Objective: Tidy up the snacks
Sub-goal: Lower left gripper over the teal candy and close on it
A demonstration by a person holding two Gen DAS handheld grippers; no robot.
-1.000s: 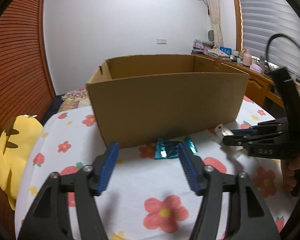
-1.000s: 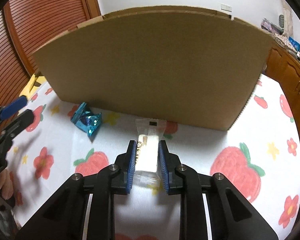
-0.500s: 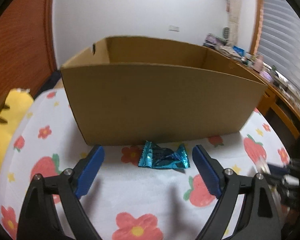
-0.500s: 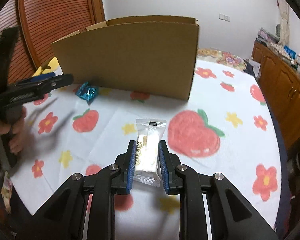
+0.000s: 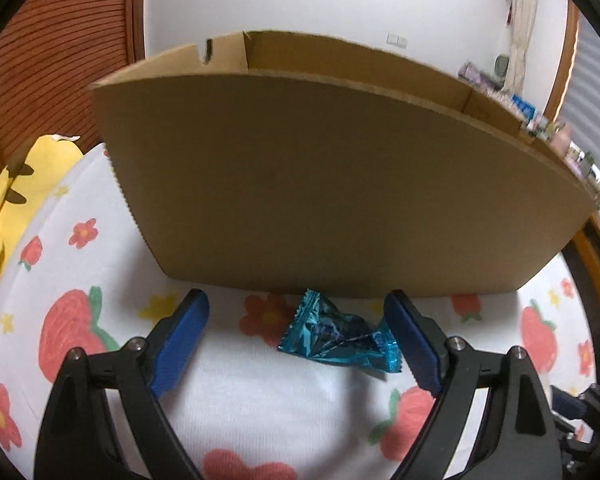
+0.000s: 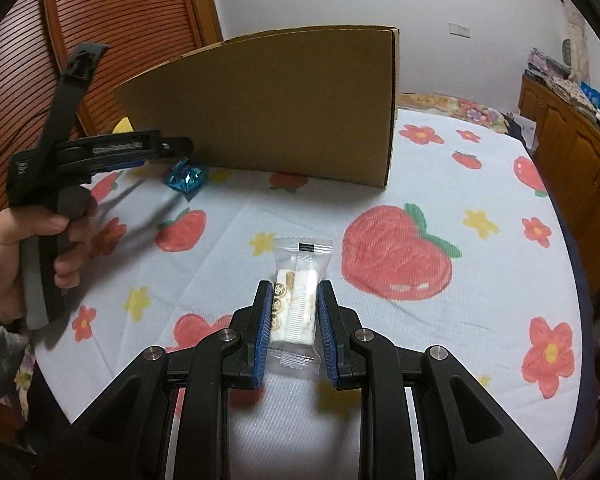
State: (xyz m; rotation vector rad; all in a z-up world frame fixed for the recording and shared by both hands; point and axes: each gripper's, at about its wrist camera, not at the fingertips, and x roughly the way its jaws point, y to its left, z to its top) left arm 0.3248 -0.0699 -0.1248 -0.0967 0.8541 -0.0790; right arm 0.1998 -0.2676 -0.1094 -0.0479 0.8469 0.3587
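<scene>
A blue foil candy (image 5: 336, 338) lies on the tablecloth just in front of the cardboard box (image 5: 320, 184). My left gripper (image 5: 300, 336) is open, its blue pads on either side of the candy, not touching it. My right gripper (image 6: 294, 320) is shut on a clear packet with a white snack (image 6: 298, 300) and holds it above the cloth, well back from the box (image 6: 284, 112). The right wrist view also shows the left gripper (image 6: 168, 152) at the blue candy (image 6: 186, 176), with the person's hand on its handle.
A tablecloth with strawberry and flower prints (image 6: 400, 248) covers the round table. A yellow plush toy (image 5: 16, 200) sits off the table's left edge. Wooden cabinets (image 6: 572, 136) stand at the right, a slatted wooden door (image 6: 120, 40) at the left.
My left gripper has moved forward and down until its open pads flank the blue candy. My right gripper has pulled back and up from the box with the white snack packet in it.
</scene>
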